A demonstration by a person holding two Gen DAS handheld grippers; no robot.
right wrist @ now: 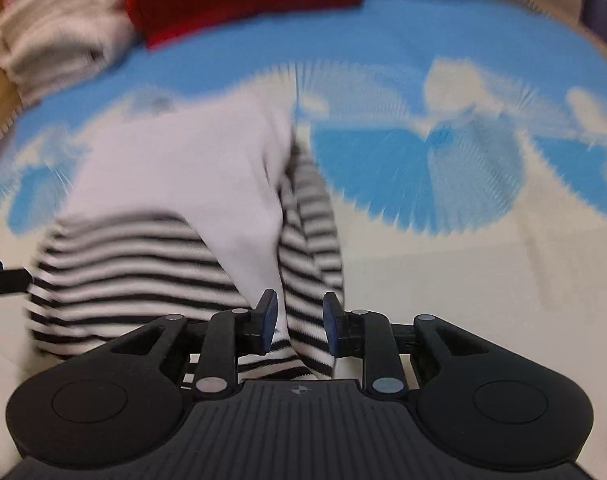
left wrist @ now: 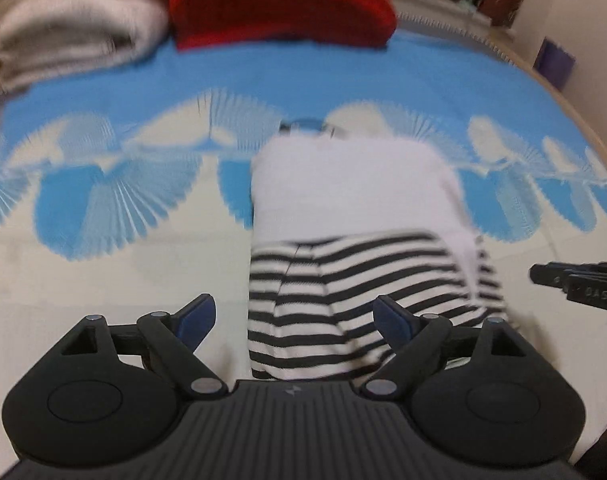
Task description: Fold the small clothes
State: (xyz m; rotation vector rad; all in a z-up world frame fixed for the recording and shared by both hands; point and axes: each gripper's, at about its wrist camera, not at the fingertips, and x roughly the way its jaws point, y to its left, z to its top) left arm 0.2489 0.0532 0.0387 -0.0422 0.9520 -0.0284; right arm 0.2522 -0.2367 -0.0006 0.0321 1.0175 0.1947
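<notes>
risk: folded striped garment (left wrist: 323, 240) may spring open — right gripper (right wrist: 297, 322) parted (cloth between, pads clear) | left gripper (left wrist: 295, 320) spread wide above its near hem

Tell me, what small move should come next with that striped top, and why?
Probably lift the right gripper clear. Its jaws stand apart around a fold of the striped top without pinching it, and the left gripper is wide open above it, so the garment seems to be lying folded already.
</notes>
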